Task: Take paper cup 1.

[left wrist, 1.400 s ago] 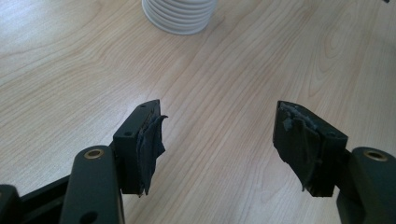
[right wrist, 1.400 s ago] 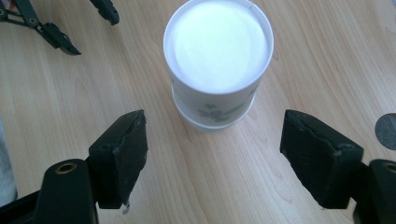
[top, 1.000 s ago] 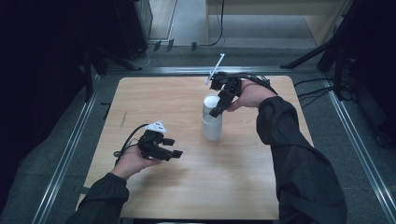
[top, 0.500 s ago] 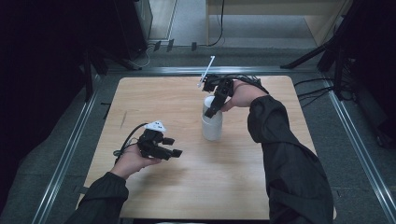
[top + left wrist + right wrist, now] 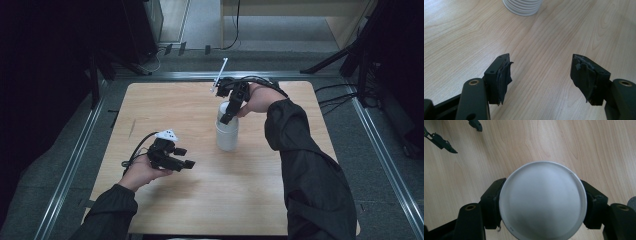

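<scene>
White cup (image 5: 541, 200) sits clamped between right tongs (image 5: 541, 206)

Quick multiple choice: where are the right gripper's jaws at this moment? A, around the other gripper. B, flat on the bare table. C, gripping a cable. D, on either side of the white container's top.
D: in the right gripper view the black jaws of the right gripper flank the round white container on both sides; they have just been closing on it, with the container between them.
</scene>
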